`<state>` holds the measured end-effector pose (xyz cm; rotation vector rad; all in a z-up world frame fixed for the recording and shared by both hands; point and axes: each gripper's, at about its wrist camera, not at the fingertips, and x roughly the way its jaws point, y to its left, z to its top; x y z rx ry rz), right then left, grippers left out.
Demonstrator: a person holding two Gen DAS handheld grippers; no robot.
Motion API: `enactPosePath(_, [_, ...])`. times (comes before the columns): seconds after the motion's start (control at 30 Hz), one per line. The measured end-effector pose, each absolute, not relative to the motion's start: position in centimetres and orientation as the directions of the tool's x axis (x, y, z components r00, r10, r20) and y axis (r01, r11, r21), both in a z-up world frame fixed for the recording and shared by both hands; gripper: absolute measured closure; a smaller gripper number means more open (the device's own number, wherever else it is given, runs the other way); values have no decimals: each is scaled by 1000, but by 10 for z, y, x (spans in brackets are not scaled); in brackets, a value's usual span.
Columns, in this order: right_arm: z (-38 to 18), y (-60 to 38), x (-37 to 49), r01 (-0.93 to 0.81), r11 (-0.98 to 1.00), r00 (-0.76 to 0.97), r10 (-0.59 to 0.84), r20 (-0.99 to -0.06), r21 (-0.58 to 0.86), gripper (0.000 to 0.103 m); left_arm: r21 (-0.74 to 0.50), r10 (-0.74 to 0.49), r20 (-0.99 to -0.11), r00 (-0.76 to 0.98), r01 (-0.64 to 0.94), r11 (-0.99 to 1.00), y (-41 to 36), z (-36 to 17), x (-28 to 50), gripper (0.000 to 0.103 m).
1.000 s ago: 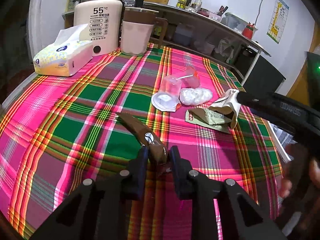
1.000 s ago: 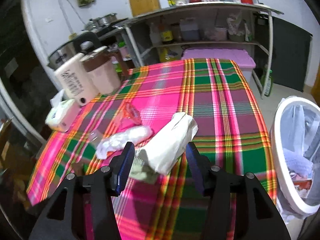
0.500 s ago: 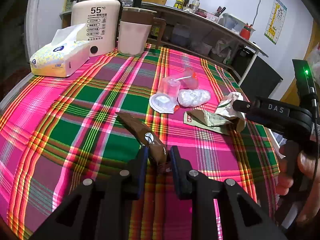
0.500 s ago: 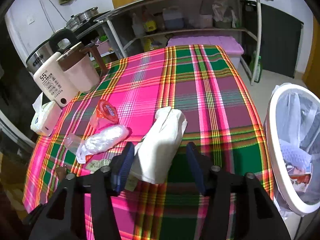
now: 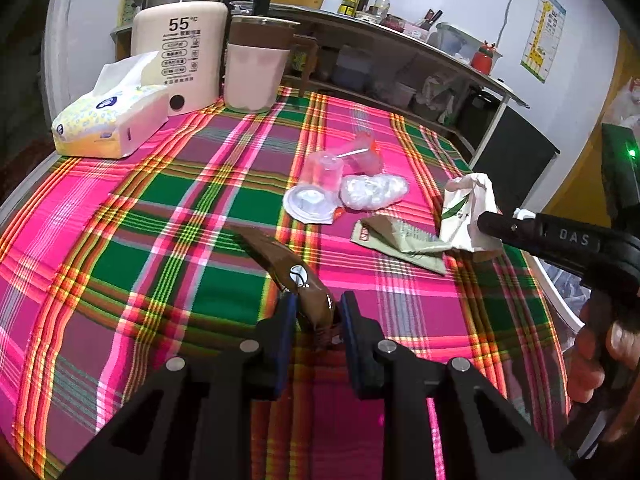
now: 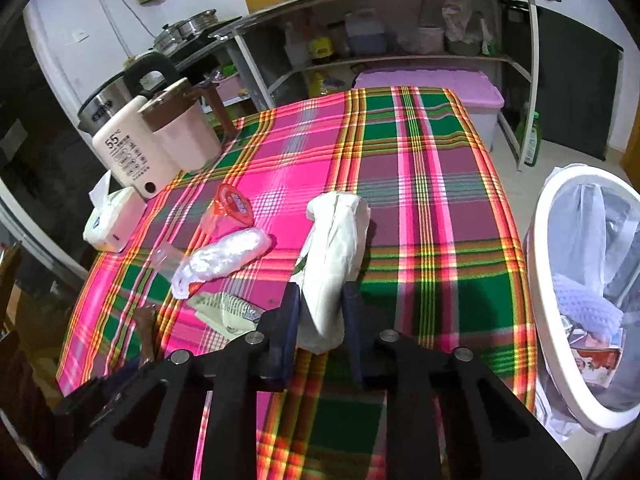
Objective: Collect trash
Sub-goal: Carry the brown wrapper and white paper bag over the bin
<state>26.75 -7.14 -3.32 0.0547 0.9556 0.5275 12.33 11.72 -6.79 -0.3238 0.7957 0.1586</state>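
Two hand-held grippers clamp a brown wrapper (image 5: 298,280) and white bag (image 6: 332,264).

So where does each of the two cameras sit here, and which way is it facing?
Left wrist: on the left tool, facing the kettle end; brown wrapper gripped; right tool and hand visible.
Right wrist: on the right tool, facing across the table toward shelves; white paper bag gripped, bin to the right.
Shared: paper bag, plastic cups, tissue pack.
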Motion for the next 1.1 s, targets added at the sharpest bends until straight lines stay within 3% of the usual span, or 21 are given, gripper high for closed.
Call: enactPosePath(1.1, [9,-196,197,-358,882,580,467,-667,306,81,-202,-154,-658,738,24,979,14,-20,131,80])
